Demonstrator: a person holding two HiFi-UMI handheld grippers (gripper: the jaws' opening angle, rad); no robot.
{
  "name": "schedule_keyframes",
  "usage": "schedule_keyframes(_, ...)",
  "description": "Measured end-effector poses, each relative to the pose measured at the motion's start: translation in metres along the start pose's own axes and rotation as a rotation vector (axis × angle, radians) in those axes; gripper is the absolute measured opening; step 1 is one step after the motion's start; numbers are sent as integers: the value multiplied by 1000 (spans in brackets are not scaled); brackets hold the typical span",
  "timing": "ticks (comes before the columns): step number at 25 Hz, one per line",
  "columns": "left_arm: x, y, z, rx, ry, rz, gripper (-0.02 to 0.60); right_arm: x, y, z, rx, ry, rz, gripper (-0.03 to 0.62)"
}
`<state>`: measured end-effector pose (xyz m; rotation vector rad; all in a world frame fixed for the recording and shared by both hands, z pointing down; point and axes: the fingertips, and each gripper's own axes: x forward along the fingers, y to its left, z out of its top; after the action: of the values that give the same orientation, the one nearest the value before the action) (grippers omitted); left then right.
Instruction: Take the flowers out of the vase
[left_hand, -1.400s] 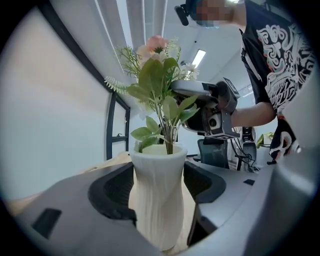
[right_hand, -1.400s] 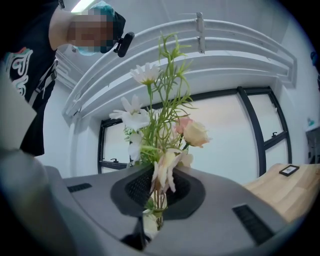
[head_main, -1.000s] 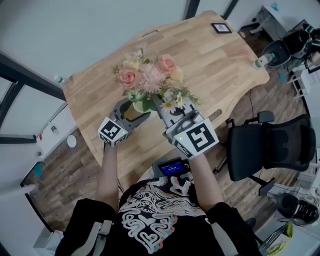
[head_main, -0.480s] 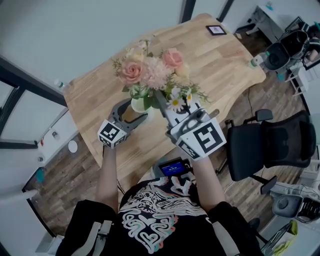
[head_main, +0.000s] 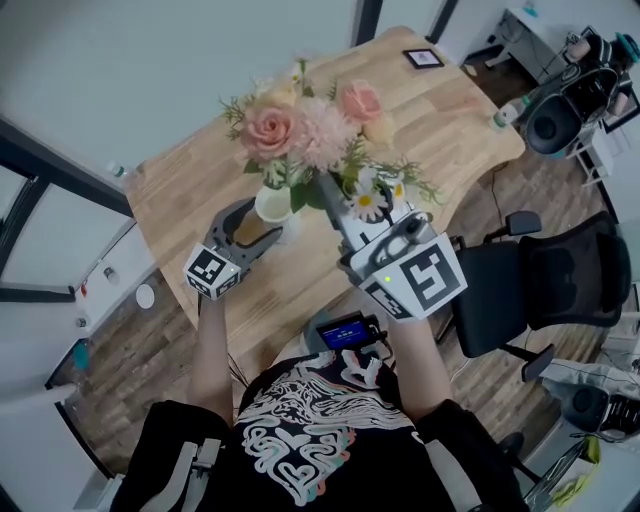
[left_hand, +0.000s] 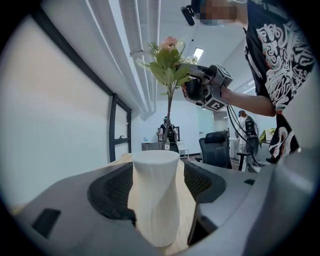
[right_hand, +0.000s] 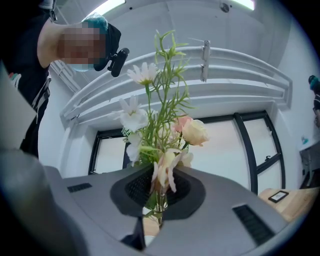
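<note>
A white twisted vase (left_hand: 154, 192) stands on the wooden table (head_main: 430, 120), and my left gripper (left_hand: 156, 180) is shut on its sides. In the head view the vase (head_main: 271, 203) sits between the left gripper's (head_main: 250, 222) jaws. My right gripper (head_main: 330, 198) is shut on the stems of a bouquet (head_main: 312, 130) of pink roses, white daisies and greenery, held above the vase. In the right gripper view the stems (right_hand: 158, 197) are pinched between the shut jaws. From the left gripper view the bouquet (left_hand: 167, 57) hangs high, its stems reaching down to the vase's mouth; whether their ends are still inside is unclear.
A black office chair (head_main: 545, 290) stands right of the table. A small picture frame (head_main: 423, 58) lies at the table's far end and a bottle (head_main: 500, 118) stands by its right edge. A device with a lit screen (head_main: 345, 332) hangs at the person's waist.
The right gripper has risen with the bouquet, drawing the stems up from the vase. The left gripper and the vase have stayed put.
</note>
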<state>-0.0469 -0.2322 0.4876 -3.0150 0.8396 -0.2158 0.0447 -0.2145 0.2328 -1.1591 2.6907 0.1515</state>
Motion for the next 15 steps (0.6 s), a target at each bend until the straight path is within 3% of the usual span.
schedule_keyframes(7,-6,7,-1,-20,-11,45,322,-15,-17,-7,25,15,-47,31)
schedule_keyframes(15,-22,0,-12,-79,-26,76,318,-36,-28,-48,99,79,-114,31)
